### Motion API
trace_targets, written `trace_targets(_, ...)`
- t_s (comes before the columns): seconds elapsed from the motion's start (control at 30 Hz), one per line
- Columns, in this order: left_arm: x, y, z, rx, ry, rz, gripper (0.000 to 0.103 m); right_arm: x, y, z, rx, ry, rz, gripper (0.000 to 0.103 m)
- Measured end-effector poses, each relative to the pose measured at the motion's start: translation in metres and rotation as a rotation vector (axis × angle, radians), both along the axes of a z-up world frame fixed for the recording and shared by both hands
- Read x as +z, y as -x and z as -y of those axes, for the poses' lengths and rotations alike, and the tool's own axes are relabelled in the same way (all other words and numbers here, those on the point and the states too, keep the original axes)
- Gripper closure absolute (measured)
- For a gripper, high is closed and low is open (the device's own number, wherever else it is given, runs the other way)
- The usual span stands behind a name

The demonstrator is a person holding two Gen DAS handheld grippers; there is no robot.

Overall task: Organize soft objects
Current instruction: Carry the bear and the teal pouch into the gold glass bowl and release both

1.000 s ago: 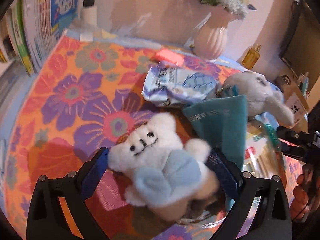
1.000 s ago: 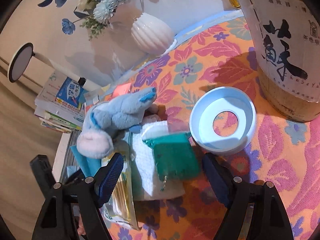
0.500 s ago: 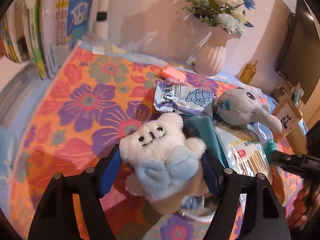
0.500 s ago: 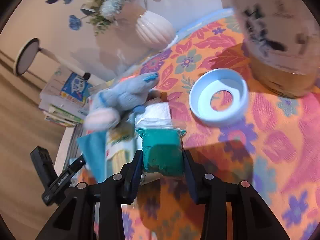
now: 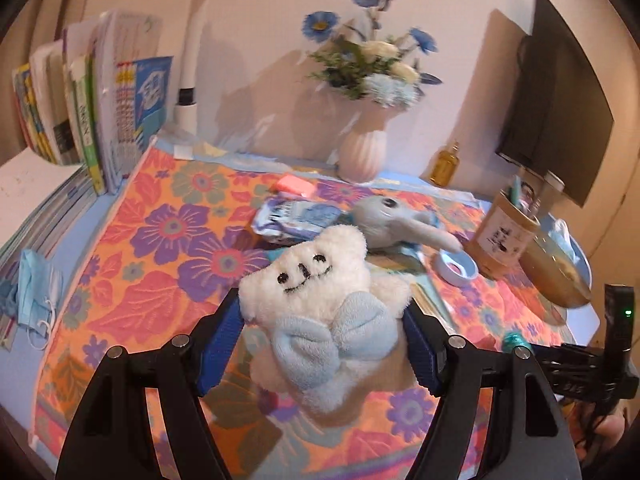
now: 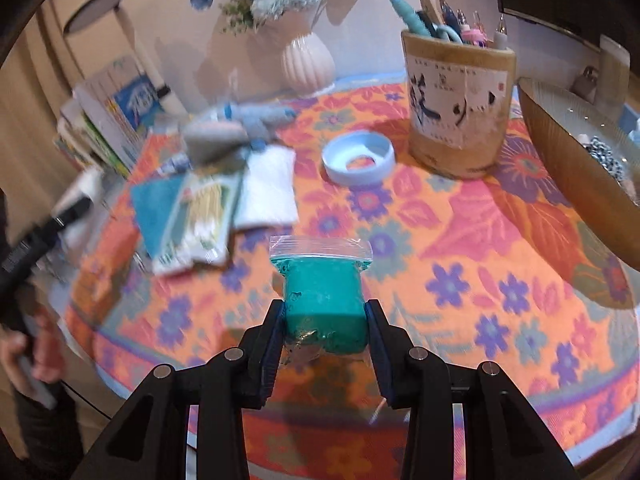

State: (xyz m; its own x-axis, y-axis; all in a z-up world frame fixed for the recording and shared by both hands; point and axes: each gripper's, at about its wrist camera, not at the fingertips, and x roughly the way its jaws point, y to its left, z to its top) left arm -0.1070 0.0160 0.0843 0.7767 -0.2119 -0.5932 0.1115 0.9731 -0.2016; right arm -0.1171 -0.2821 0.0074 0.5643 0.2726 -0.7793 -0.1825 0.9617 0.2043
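Left wrist view: the left tool (image 5: 323, 330) pinches a fluffy white plush toy (image 5: 316, 292) with a stitched face and pale blue velvety bow at lower centre, lifted above the floral-patterned table (image 5: 160, 248). Behind it, right of centre, lies a grey plush elephant (image 5: 394, 222); a ribbed white vase (image 5: 364, 152) stands at upper centre.

Right wrist view: the right tool (image 6: 325, 322) squeezes a clear zip bag of teal putty (image 6: 324, 300) at lower centre, above the table. A pale blue ring (image 6: 358, 156) and a cylindrical pen holder (image 6: 458, 104) sit further up the frame.
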Motion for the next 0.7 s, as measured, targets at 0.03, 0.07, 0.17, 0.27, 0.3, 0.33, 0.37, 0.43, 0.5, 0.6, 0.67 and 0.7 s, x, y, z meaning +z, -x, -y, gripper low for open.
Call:
trace_targets(0.03,0.0,0.003,0.005,-0.007,-0.006,0.0,0.031,-0.003,0.0,0.001,0.001,0.006,-0.006,0.065)
trace_targets(0.07,-0.001,0.005,0.009,-0.014,-0.012,0.0,0.031,-0.006,0.0,0.003,0.003,0.001,-0.017,0.064)
trace_targets(0.17,-0.003,0.01,0.022,-0.039,-0.026,-0.007,0.031,-0.011,-0.003,0.004,0.009,-0.023,-0.059,0.044)
trace_targets(0.27,-0.001,0.012,0.032,-0.056,-0.039,-0.02,0.031,-0.009,-0.001,0.001,0.032,-0.014,-0.051,0.042)
trace_targets(0.3,0.001,0.012,0.035,-0.06,-0.044,-0.02,0.031,-0.008,0.0,0.0,0.027,-0.012,-0.046,0.042)
trace_targets(0.33,0.004,0.013,0.038,-0.065,-0.046,-0.016,0.031,-0.009,0.001,-0.001,0.016,-0.016,-0.042,0.042)
trace_targets(0.37,0.007,0.014,0.041,-0.07,-0.047,-0.01,0.031,-0.01,0.001,-0.002,0.003,-0.011,-0.036,0.042)
trace_targets(0.43,0.014,0.018,0.049,-0.082,-0.046,0.002,0.031,-0.009,0.006,-0.009,-0.006,0.037,0.0,0.053)
trace_targets(0.5,0.021,0.022,0.06,-0.095,-0.059,0.017,0.031,-0.009,0.01,-0.022,0.003,0.107,0.037,0.065)
trace_targets(0.6,0.029,0.022,0.073,-0.059,-0.125,0.019,0.031,-0.003,0.026,-0.046,0.054,0.265,0.136,0.065)
trace_targets(0.67,0.039,0.018,0.077,-0.045,-0.117,0.024,0.031,0.006,0.035,-0.052,0.056,0.322,0.19,0.066)
trace_targets(0.7,0.043,0.017,0.078,-0.044,-0.098,0.03,0.031,0.014,0.039,-0.049,0.052,0.322,0.212,0.065)
